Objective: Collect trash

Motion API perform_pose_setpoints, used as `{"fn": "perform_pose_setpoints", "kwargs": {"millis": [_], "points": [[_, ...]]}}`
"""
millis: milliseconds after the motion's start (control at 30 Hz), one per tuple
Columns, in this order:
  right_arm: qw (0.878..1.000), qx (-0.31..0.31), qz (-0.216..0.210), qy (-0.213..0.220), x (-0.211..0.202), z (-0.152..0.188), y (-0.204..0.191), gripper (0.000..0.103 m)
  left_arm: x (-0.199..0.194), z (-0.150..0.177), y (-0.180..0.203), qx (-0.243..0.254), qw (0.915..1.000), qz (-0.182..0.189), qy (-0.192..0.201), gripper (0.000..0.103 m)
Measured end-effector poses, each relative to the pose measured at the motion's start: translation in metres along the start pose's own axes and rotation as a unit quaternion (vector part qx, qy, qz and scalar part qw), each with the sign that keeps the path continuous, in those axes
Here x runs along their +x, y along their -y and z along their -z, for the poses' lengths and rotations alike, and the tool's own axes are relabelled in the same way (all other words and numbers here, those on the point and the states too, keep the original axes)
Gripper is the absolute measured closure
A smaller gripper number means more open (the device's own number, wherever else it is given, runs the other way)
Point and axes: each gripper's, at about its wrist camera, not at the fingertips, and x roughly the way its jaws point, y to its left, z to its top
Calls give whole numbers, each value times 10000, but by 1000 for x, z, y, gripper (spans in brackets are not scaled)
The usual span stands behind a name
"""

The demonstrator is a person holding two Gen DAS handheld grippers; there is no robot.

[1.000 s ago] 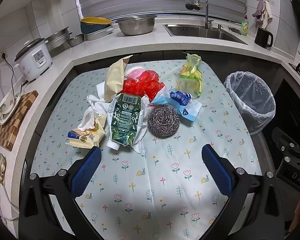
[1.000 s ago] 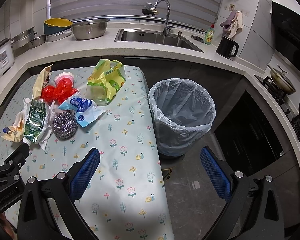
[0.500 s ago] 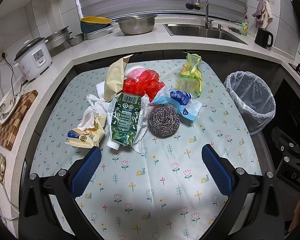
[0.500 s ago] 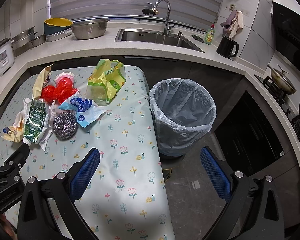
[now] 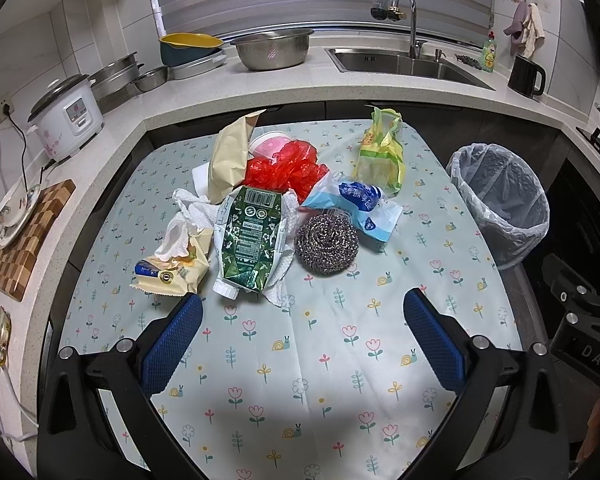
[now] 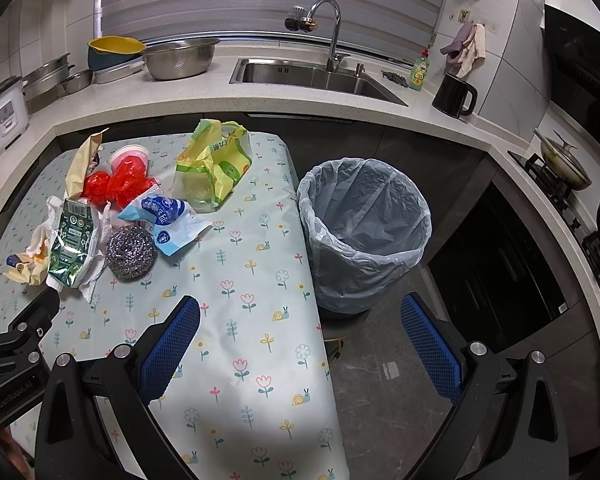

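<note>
A heap of trash lies on the flowered tablecloth (image 5: 300, 360): a green pouch (image 5: 249, 238), a steel scourer (image 5: 326, 243), a blue-white wrapper (image 5: 360, 204), a red bag (image 5: 288, 170), a yellow-green bag (image 5: 380, 152), a beige paper bag (image 5: 230, 156), crumpled tissue (image 5: 184, 220) and a yellow wrapper (image 5: 170, 276). A lined bin (image 6: 366, 232) stands on the floor right of the table. My left gripper (image 5: 300, 336) is open and empty, near the heap's front. My right gripper (image 6: 300, 340) is open and empty over the table's right edge.
The counter behind holds a rice cooker (image 5: 68, 116), bowls (image 5: 272, 48), a sink (image 5: 404, 64) with tap and a black kettle (image 5: 526, 76). A wooden board (image 5: 24, 236) with a dish lies at left. A stove (image 6: 560, 172) is at far right.
</note>
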Motion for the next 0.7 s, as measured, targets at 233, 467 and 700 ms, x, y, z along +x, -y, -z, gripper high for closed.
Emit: {"fn": "perform_pose_setpoints", "kwargs": {"millis": [233, 467, 700], "points": [[10000, -4, 9, 8, 0, 0, 0, 7, -1, 1, 1, -1, 10000, 14, 2, 7], [10000, -12, 11, 11, 0, 0, 0, 7, -2, 2, 3, 4, 10000, 37, 0, 7], [10000, -8, 17, 12, 1, 0, -1, 7, -2, 2, 1, 16, 10000, 95, -7, 7]]}}
